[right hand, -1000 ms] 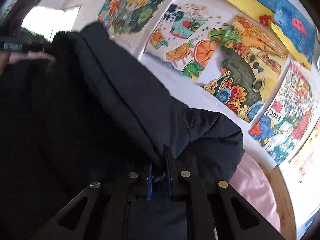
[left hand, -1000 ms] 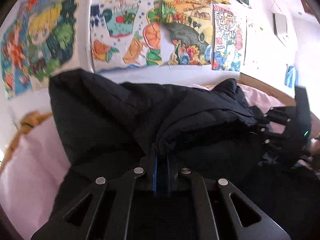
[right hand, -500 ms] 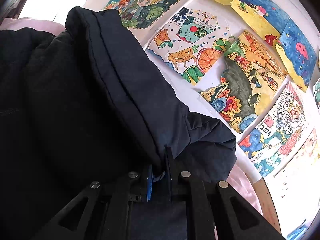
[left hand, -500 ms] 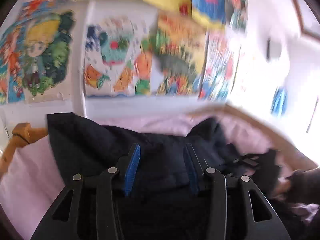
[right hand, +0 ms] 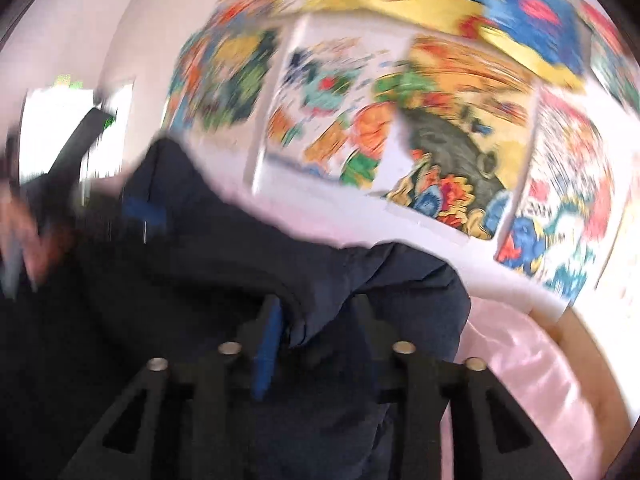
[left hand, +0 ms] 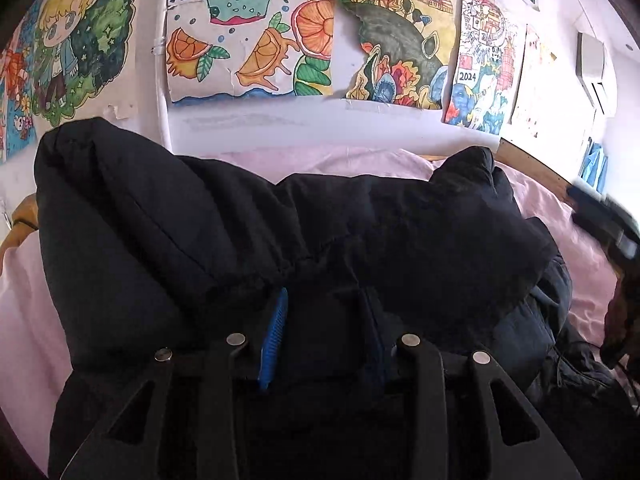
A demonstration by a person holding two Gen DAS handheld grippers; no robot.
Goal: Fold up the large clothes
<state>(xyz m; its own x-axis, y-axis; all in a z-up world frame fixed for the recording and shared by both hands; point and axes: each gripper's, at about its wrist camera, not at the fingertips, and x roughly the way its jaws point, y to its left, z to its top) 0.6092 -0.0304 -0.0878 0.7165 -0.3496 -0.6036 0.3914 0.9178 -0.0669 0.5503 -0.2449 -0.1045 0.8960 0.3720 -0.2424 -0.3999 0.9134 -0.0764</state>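
- The left gripper (left hand: 326,332) sits lowest in its own view, its fingers apart; they have just been narrowing a little, and dark cloth lies between them without being pinched.
- The right gripper (right hand: 316,332) is blurred, its fingers apart as well; they have just been spreading, and a fold of the jacket hangs loose between them against the blue pad (right hand: 266,354) of the left-hand finger.
- The jacket (left hand: 248,240), dark navy and padded, lies in a bulky heap right in front of both grippers, spread across the bed.
- Under it is a pale pink sheet (left hand: 24,300), wrinkled, showing on both sides of the heap and behind it.
- A wooden bed frame (left hand: 532,156) curves round the far edge of the sheet, next to the wall.
- The white wall (left hand: 280,120) rises straight behind the bed, and a row of bright children's drawings (left hand: 256,40) is stuck on it: orange slices, a cartoon figure with yellow hair, a sheet marked 2024.
- High on the wall to the right hangs a white air conditioner (left hand: 594,68).
- In the right wrist view a bright window (right hand: 44,120) shows far left.
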